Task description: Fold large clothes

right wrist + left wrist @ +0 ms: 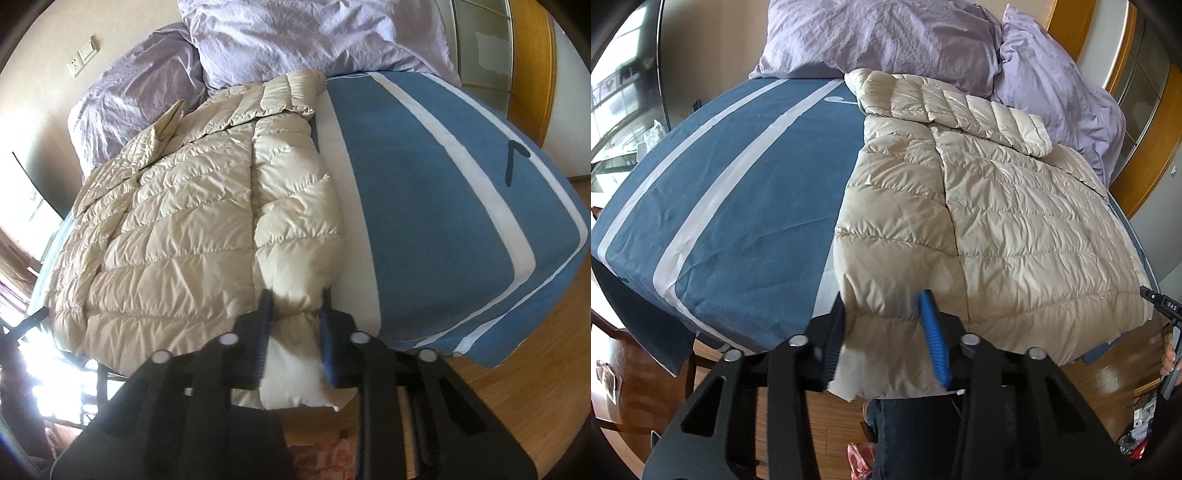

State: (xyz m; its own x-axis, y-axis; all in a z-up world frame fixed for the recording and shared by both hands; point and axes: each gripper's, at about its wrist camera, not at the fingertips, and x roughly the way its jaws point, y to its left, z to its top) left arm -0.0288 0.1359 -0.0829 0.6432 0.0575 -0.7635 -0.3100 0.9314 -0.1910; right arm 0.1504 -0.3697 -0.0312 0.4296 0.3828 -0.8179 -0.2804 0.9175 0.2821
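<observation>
Bedroom with a wooden floor point(509, 398), a bed covered by a blue sheet with white stripes point(731, 206), and lilac pillows point(886, 37) heaped at the head. On the sheet lies a beige quilted jacket point(1015, 221), its back upward, collar and hood toward the pillows, hem hanging slightly over the near edge of the bed. Its long axis thus runs straight away from both grippers, so any lift of the hem would carry it forward, toward the collar.

Left gripper point(886, 332): pads pressed on one corner of the hem, fabric bunched between them. Right gripper point(295, 328): likewise closed on the other hem corner, beside the bare sheet. Each gripper holds its own corner, the two well apart across the jacket's width; neither is nearer the collar. A person's dark trouser leg point(908, 435) stands at the foot of the bed, below the hem.

Judged step: hem secured, first fold not yet made.
</observation>
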